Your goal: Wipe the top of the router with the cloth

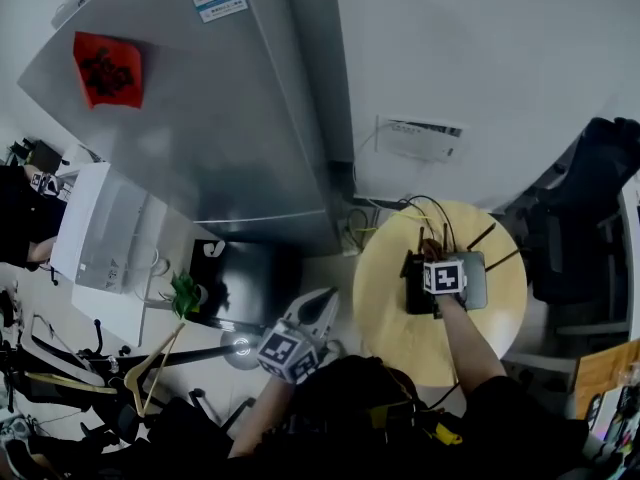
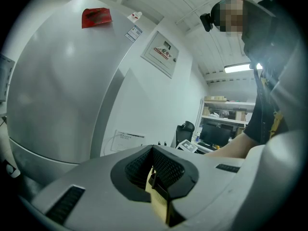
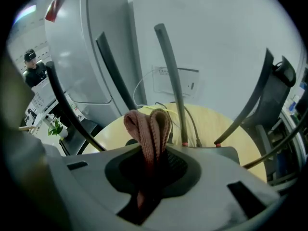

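Router [image 1: 476,280] sits right under the right gripper [image 3: 153,146] on the round table [image 1: 395,318], antennas standing just ahead of the jaws. Jaws pinched on the folded brown cloth [image 3: 148,124]. Left gripper [image 1: 322,308] is held well aside, off the table, jaws together, empty.

Round pale-wood table [image 1: 395,323] just in front of me. Router [image 1: 477,280] sits on it, a little off centre toward 2 o'clock. It has a grey casing, and its dark antennas [image 1: 481,236] fan out toward the rim between 12 and 2 o'clock. Cables [image 1: 425,205] cross the tabletop at 12 o'clock and run off its far edge.
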`<state>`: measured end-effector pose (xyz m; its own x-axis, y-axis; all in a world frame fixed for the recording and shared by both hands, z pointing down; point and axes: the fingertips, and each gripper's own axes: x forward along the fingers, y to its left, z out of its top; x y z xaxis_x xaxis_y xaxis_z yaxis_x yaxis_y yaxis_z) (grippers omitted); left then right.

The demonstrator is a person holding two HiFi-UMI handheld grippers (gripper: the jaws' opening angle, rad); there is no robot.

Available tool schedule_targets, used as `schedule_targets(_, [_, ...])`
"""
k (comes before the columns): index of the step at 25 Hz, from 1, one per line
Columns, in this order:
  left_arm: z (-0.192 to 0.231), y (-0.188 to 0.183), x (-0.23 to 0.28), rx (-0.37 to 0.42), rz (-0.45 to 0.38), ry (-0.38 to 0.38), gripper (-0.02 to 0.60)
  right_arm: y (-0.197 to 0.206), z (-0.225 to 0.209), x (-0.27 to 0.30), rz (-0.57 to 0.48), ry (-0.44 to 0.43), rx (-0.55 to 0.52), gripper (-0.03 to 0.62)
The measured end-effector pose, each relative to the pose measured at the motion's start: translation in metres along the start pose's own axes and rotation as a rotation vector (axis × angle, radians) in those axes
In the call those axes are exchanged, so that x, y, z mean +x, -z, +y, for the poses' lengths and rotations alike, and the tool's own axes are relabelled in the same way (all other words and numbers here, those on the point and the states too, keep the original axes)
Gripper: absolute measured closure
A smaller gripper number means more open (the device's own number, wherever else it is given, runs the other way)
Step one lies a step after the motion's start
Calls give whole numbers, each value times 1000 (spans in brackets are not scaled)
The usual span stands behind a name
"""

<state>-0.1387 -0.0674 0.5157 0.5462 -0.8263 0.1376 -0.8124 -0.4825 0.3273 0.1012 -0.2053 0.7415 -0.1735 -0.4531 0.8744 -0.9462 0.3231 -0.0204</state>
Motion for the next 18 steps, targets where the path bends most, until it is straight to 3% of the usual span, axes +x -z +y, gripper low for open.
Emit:
schedule_targets(3, [5,2,0,-5,11,-18,589,-5,4,12,19,-9,-13,528])
schedule_targets(7, [9,5,-1,-14,21,-36,589,-23,17,13,-32,-31,-66,528])
schedule_targets(18, [5,4,3,6,12,-20,589,-23,22,0,-122,21,-119,528])
